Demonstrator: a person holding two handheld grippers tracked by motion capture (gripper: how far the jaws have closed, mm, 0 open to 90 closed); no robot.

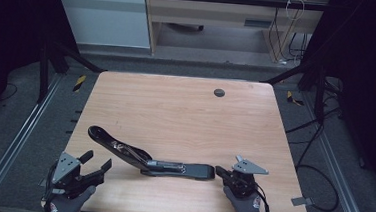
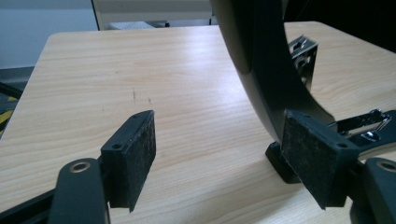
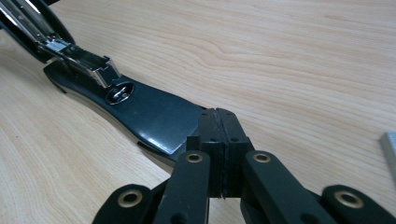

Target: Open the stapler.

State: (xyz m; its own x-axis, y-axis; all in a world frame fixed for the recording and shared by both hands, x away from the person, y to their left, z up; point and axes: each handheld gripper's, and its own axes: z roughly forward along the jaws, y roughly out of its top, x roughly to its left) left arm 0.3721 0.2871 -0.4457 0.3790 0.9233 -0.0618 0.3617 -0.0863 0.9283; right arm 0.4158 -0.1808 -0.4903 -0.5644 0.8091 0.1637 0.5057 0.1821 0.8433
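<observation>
Left fingers [image 2: 135, 158] are spread wide just beside the raised arm of the opened stapler [image 1: 147, 159] lying on the table [image 1: 185, 111]; right gripper [image 1: 223, 174] fingers are pressed together at the base's end, nothing pinched. Stapler is judged stiff, hinged, smooth plastic, best gripped across the narrow arm. Anvil and metal staple channel are resolved in the right gripper view, not the high view.

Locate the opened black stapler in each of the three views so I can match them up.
High view: stapler lies low and centre on the table, base toward the right gripper, top arm swung out toward the left gripper.
Left gripper view: its dark arm curves down at upper right, beside the right-hand jaw.
Right gripper view: base runs from upper left to centre, ending at the shut jaws.
Shared landmark: the shiny metal staple channel.
</observation>
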